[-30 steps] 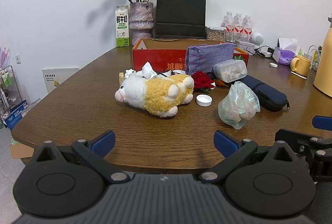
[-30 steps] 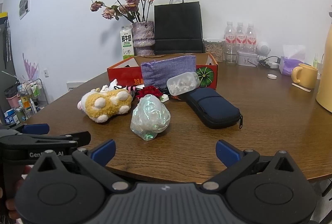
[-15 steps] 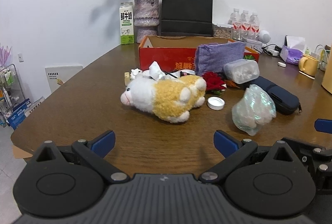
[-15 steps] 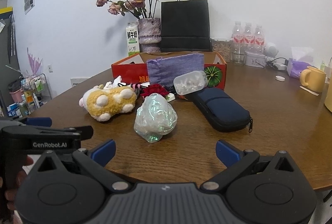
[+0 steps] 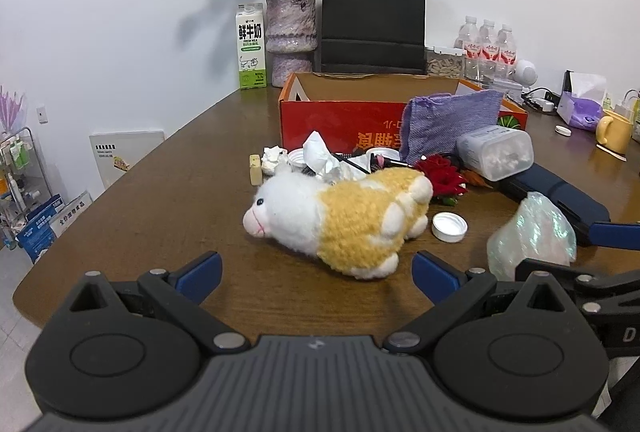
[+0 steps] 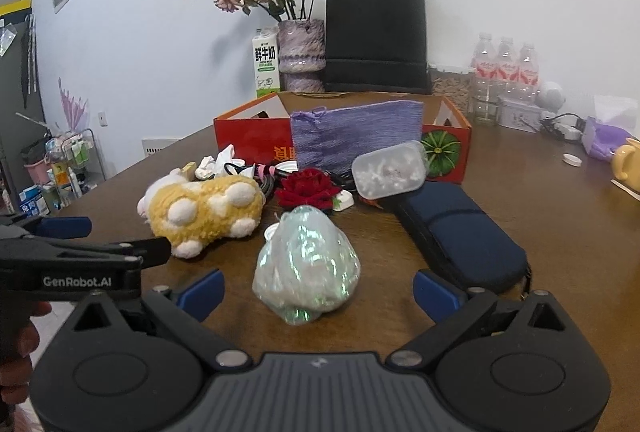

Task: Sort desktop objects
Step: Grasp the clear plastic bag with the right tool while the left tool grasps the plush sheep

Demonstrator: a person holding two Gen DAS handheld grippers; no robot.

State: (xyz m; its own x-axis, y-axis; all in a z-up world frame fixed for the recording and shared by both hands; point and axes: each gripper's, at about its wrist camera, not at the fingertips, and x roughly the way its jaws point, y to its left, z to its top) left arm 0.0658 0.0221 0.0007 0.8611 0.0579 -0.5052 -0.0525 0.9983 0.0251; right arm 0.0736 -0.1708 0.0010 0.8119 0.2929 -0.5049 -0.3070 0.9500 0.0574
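A white and yellow plush sheep [image 5: 344, 218] lies on the wooden table just ahead of my left gripper [image 5: 316, 274], which is open and empty. A crumpled iridescent plastic bag [image 6: 306, 264] sits between the open fingers of my right gripper [image 6: 318, 290], not held. Behind them lie a red fabric rose [image 6: 306, 185], a white bottle cap [image 5: 449, 226], a clear plastic box [image 6: 388, 171], a dark blue zip case [image 6: 460, 236], a purple knit pouch [image 6: 356, 135] and crumpled tissues [image 5: 324, 157]. An open red cardboard box [image 5: 340, 115] stands behind the clutter.
At the back stand a vase of dried roses [image 5: 290, 39], a milk carton [image 5: 251, 45], a black paper bag [image 5: 374, 13] and water bottles [image 5: 488, 49]. A yellow mug [image 5: 614, 125] and tissue pack [image 5: 580, 103] are far right. The table's left edge [image 5: 80, 232] drops to the floor.
Both grippers have moved forward over the table toward the objects. The sheep and the plastic bag appear closer. Both grippers stay open.
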